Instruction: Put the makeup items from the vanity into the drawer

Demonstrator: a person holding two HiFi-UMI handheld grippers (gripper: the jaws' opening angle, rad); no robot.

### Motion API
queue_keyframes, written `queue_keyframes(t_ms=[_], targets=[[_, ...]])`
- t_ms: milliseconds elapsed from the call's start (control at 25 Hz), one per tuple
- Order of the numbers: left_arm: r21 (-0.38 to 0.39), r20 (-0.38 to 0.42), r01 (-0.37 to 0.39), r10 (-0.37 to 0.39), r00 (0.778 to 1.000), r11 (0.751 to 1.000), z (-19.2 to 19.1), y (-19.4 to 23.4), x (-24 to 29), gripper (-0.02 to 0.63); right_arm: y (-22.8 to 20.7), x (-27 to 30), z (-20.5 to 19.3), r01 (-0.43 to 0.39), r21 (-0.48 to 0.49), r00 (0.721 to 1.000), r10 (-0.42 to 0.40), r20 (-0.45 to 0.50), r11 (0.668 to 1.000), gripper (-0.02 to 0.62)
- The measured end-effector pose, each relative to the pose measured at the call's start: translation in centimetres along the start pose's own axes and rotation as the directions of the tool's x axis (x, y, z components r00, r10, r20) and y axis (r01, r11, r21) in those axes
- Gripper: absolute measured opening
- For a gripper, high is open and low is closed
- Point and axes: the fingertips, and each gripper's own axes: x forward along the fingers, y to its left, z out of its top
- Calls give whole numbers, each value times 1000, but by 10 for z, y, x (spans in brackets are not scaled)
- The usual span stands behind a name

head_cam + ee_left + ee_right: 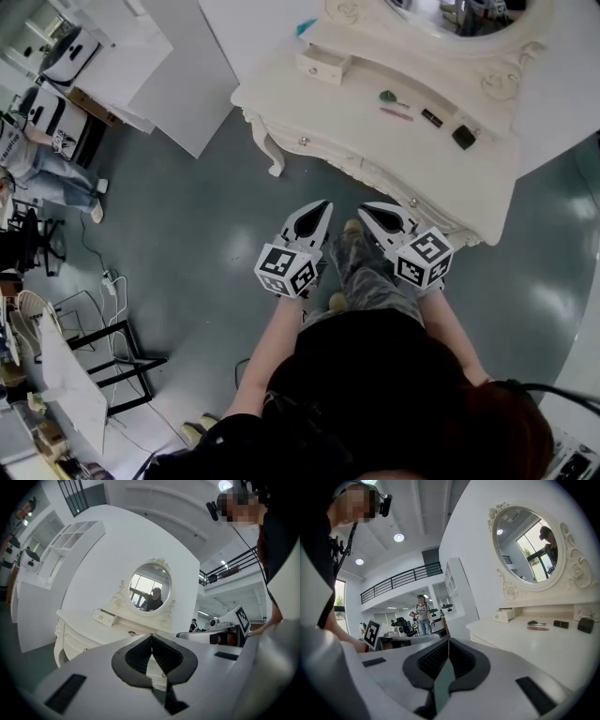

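**Operator's stance before the vanity.** Your left gripper and right gripper hang side by side over the grey-green floor. Each has its fingers pressed together on nothing.

Just ahead of both pairs of fingers stands the cream carved vanity table. Its curved front edge lies nearest the right fingers.

The makeup items rest on the tabletop, beyond the fingers and well apart from them. They form a loose row ahead and to the right of the right fingers:
- a small green-tipped item
- a thin pink stick
- a small black tube
- a black square case

A small cream drawer box sits on the top, farther ahead of the left fingers, below the oval carved-frame mirror.

Only open floor lies between the fingers and the vanity front. Your camouflage-trousered legs stand just behind the fingers. Far to the left of the left fingers are a person in jeans and a black metal frame.
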Motion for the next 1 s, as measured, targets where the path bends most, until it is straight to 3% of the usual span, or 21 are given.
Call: queue_keyframes(t_ms=[240, 720, 1000], targets=[[1, -27, 21, -21, 999, 1000, 14, 31, 46, 14, -41, 38, 23, -9, -4, 1000, 9, -2, 1000, 23], [-38, -123, 68, -73, 990, 997, 16, 75, 162, 15, -160, 80, 42, 51, 57, 997, -48, -56, 997, 23], [-38, -164, 104, -108, 980, 994, 17, 99, 221, 14, -220, 106, 51, 77, 20, 991, -74, -109, 997, 24]])
